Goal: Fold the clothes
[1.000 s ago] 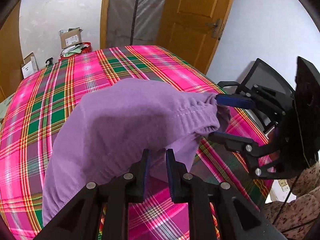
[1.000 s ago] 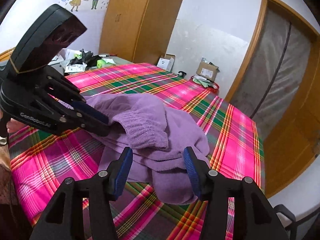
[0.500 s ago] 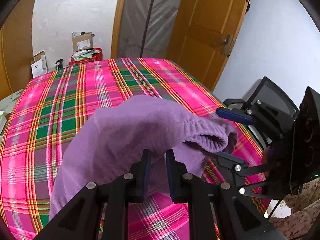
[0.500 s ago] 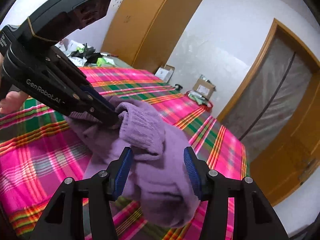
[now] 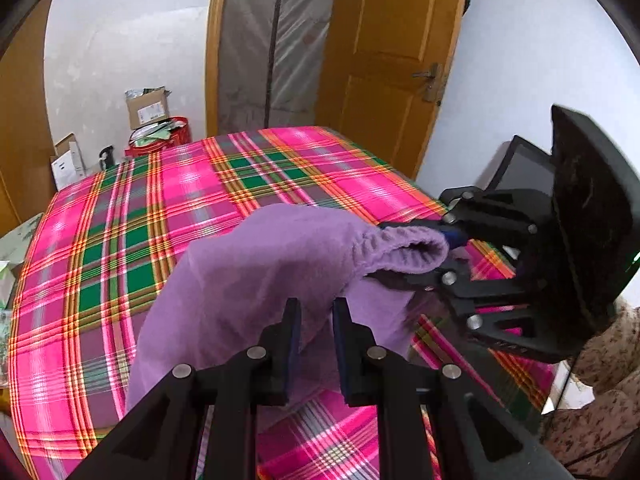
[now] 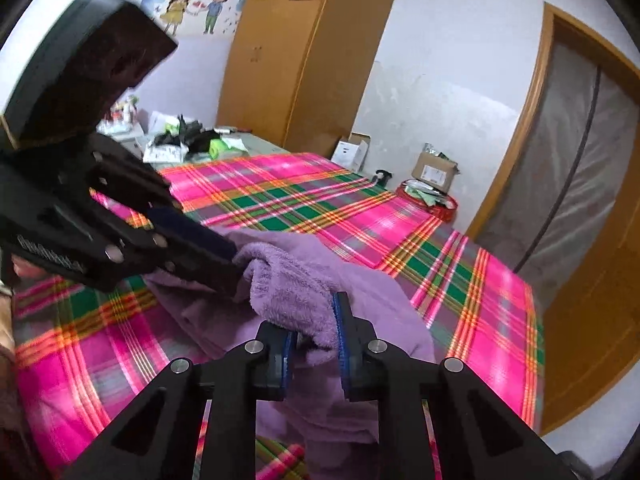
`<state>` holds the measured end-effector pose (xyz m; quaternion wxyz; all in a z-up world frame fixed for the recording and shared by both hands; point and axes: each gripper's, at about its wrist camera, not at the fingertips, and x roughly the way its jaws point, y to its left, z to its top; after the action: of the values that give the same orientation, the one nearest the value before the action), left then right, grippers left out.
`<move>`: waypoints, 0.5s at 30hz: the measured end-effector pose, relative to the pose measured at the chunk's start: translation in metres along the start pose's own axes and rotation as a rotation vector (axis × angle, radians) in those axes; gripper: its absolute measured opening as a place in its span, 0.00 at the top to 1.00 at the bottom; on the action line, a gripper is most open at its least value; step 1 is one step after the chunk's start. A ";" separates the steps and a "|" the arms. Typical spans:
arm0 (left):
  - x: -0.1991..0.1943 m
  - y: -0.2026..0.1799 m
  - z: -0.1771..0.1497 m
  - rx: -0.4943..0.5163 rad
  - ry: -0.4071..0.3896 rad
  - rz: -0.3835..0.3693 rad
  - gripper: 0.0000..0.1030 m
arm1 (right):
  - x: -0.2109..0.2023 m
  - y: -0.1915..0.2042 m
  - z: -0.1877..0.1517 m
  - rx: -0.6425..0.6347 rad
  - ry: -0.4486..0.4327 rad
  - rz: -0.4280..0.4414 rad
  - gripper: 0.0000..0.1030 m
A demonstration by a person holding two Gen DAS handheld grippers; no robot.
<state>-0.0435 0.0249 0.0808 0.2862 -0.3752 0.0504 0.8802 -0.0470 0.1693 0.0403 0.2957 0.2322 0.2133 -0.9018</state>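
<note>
A purple fleece garment (image 5: 248,272) is lifted in a bunch off the pink and green plaid bed cover (image 5: 120,216). My left gripper (image 5: 316,320) is shut on a fold of it at the near edge. To the right, my right gripper (image 5: 408,252) pinches the ribbed hem. In the right wrist view the right gripper (image 6: 314,336) has its blue pads tight on a thick roll of the garment (image 6: 304,276). The left gripper (image 6: 236,268) holds the cloth from the left, above the bed cover (image 6: 280,192).
A black chair (image 5: 520,168) stands by the bed's right edge, in front of a wooden door (image 5: 384,80). Cardboard boxes (image 5: 146,108) and a red basket (image 5: 160,140) sit on the floor at the far end. A wardrobe (image 6: 304,60) and a cluttered surface (image 6: 188,140) lie beyond.
The right gripper, wide open a second ago, has shut on the garment's rolled hem. Both grippers have risen, lifting the cloth higher off the bed.
</note>
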 end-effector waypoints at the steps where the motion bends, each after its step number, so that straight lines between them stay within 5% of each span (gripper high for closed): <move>1: 0.001 -0.001 0.000 0.005 0.000 -0.001 0.84 | 0.000 -0.002 0.002 0.014 0.001 0.006 0.83; 9: 0.004 -0.010 0.002 0.057 0.002 0.036 0.84 | 0.005 -0.017 0.019 0.129 -0.018 0.066 0.87; 15: 0.012 0.003 0.006 0.001 0.005 0.023 0.84 | 0.005 -0.010 0.025 0.105 -0.019 0.093 0.88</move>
<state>-0.0556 0.0296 0.0762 0.2761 -0.3766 0.0559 0.8825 -0.0644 0.1614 0.0606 0.3268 0.2485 0.1519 -0.8991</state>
